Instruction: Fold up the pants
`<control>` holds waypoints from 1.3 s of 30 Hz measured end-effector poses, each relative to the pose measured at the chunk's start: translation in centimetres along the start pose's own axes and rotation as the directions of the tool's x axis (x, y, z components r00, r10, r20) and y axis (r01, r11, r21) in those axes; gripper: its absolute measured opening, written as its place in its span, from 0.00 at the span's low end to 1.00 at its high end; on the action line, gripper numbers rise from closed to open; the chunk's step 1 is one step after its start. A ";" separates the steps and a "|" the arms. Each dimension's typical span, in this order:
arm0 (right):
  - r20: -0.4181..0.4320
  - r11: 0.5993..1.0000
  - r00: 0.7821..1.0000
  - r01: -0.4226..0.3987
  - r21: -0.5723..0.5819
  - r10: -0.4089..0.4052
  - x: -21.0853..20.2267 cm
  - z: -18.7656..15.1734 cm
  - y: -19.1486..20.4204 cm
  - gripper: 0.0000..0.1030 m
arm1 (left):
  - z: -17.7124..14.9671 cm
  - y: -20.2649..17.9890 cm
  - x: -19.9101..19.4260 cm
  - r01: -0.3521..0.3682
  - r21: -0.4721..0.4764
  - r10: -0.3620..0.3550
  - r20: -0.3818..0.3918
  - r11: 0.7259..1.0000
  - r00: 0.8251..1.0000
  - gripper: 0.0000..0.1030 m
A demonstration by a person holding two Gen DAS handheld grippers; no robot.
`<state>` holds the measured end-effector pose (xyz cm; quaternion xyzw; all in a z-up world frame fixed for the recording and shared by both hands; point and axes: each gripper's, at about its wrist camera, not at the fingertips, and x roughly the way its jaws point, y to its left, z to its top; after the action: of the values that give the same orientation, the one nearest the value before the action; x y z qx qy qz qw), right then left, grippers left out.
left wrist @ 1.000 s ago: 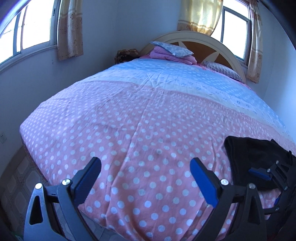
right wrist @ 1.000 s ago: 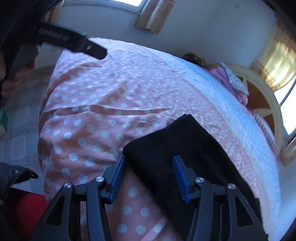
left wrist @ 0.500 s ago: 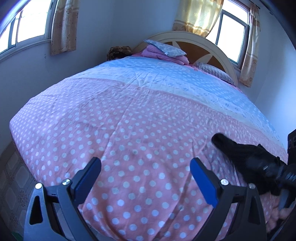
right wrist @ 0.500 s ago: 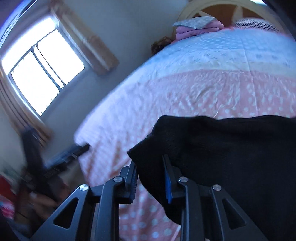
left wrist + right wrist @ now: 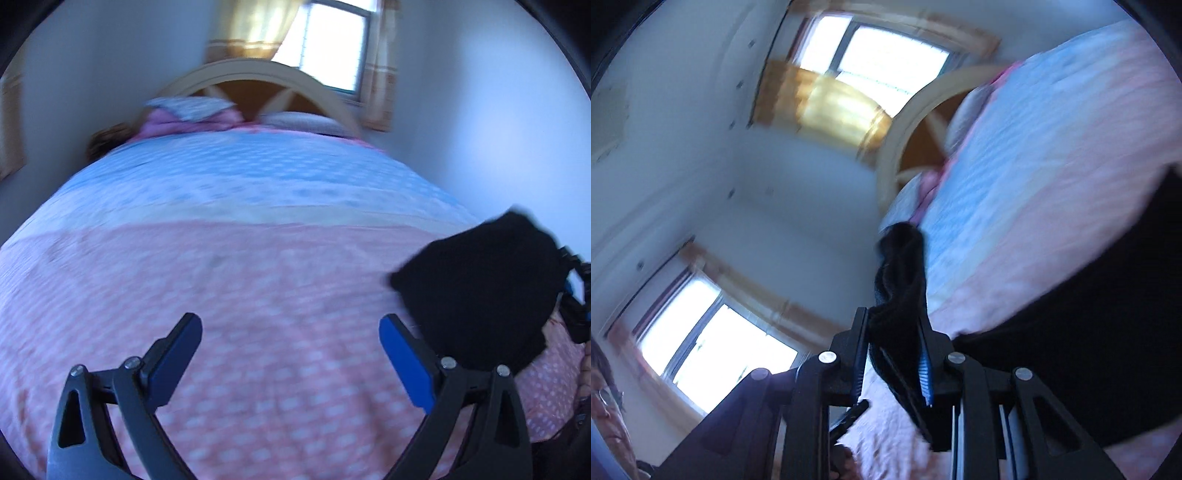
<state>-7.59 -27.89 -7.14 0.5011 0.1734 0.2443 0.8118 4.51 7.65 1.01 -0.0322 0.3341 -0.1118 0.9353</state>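
Observation:
The black pants [image 5: 480, 288] hang bunched above the right side of the pink dotted bed cover [image 5: 258, 295]. At the far right edge of the left wrist view, my right gripper [image 5: 574, 295] holds them, mostly hidden. In the right wrist view, rolled on its side, my right gripper [image 5: 894, 332] is shut on a fold of the pants [image 5: 901, 280], and the rest of the cloth [image 5: 1089, 350] trails off to the right. My left gripper [image 5: 290, 332] stands open over the bed cover, just left of the pants, with nothing between its fingers.
The bed has a blue band [image 5: 258, 173], then pillows [image 5: 192, 110] and a curved headboard [image 5: 258, 77] at the far end. Windows with yellow curtains [image 5: 834, 103] are on two walls. A person's dark sleeve [image 5: 738, 424] is at the lower left.
My right gripper closed on the pants' edge, rolled over and lifted the cloth off the bed. My left gripper swung to the right across the bed and stayed open.

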 end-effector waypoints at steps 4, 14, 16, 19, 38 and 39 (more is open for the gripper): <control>0.102 0.992 0.987 0.118 0.047 -0.122 -5.3 0.6 -4.1 0.24 | 0.7 -9.6 3.7 0.147 0.131 -0.147 -0.011 0.980 0.989 0.97; 0.033 0.952 0.952 0.303 0.039 -0.304 -6.5 -1.4 -7.1 0.24 | -2.9 -20.7 8.7 0.176 0.314 -0.143 -0.125 0.933 0.982 0.97; 0.012 0.942 0.942 0.335 -0.012 -0.335 -6.6 -1.6 -7.0 0.24 | -3.1 -20.1 8.6 0.177 0.316 -0.142 -0.132 0.932 0.981 0.97; -0.038 0.874 0.880 0.465 -0.139 -0.474 -5.2 -1.3 -6.4 0.24 | -3.4 -19.7 9.0 0.173 0.311 -0.133 -0.146 0.934 0.980 0.97; -0.143 0.821 0.841 0.449 -0.353 -0.521 3.6 4.3 -6.1 0.56 | -5.5 -17.9 8.4 0.184 0.257 -0.146 -0.161 0.949 0.976 0.99; -0.127 0.802 0.833 0.461 -0.381 -0.539 3.8 3.8 -6.1 0.54 | -5.5 -17.9 8.4 0.184 0.252 -0.147 -0.160 0.950 0.976 0.99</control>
<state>-1.15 -30.77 -11.08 0.2603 0.3485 0.1018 0.8947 3.99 -11.58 -6.07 0.0731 0.3766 -0.2356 0.8929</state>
